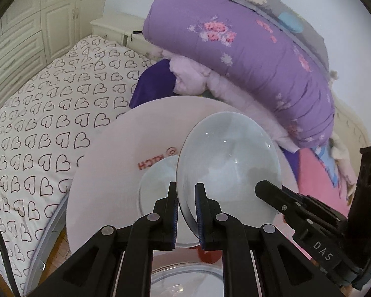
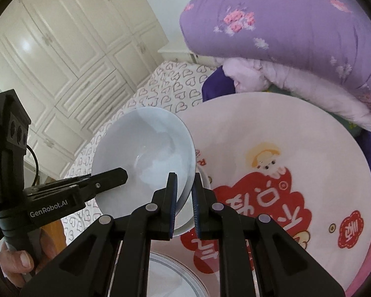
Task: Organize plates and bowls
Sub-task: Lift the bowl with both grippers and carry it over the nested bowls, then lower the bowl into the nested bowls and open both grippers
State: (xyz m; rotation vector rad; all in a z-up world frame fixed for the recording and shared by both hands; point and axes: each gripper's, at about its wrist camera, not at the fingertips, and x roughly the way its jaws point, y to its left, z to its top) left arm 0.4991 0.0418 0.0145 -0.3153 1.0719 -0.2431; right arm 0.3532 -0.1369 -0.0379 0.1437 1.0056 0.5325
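Note:
A pale blue bowl (image 1: 227, 163) (image 2: 146, 148) is held tilted on edge in the air. My left gripper (image 1: 186, 188) is shut on its near rim. My right gripper (image 2: 184, 180) is shut on the rim at the opposite side. Each gripper shows in the other's view: the right gripper (image 1: 262, 188) comes in from the right, the left gripper (image 2: 121, 174) from the left. Below the bowl lies a large white round plate (image 1: 111, 185) (image 2: 296, 128) with red cartoon print. A second pale bowl (image 1: 155, 193) (image 2: 185, 227) sits under the held one, mostly hidden.
A glass-like plate with a patterned rim (image 1: 185, 279) (image 2: 170, 279) lies under my fingers. Behind is a bed with a heart-print sheet (image 1: 49, 123), a rolled purple quilt (image 1: 247, 49) and cream wardrobes (image 2: 61, 49). A hand (image 2: 19, 262) grips the left gripper's handle.

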